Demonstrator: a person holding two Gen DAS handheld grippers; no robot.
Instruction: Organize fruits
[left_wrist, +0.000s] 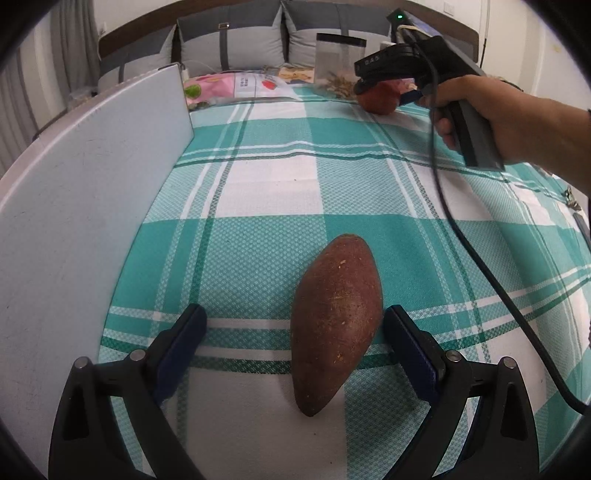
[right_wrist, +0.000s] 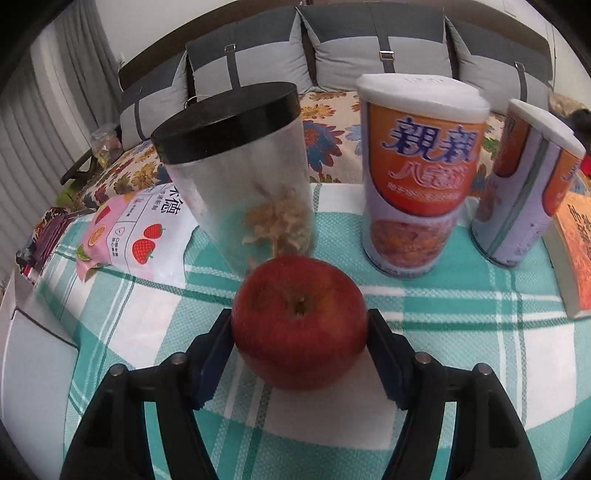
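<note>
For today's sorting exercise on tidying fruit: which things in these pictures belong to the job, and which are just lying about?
Part of the job:
- apple, between the right gripper pads
- sweet potato, between the open left gripper fingers

Just lying about:
- black-lidded jar
- two cans
- snack packet
- white board

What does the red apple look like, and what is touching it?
The apple is round, red and faintly speckled, with a short brown stem in a dimple on top. It sits upright on the green-and-white checked cloth, in front of a clear jar with a black lid. The right gripper has a dark pad pressed against each side of it. It looks whole, not cut or bruised.
</note>
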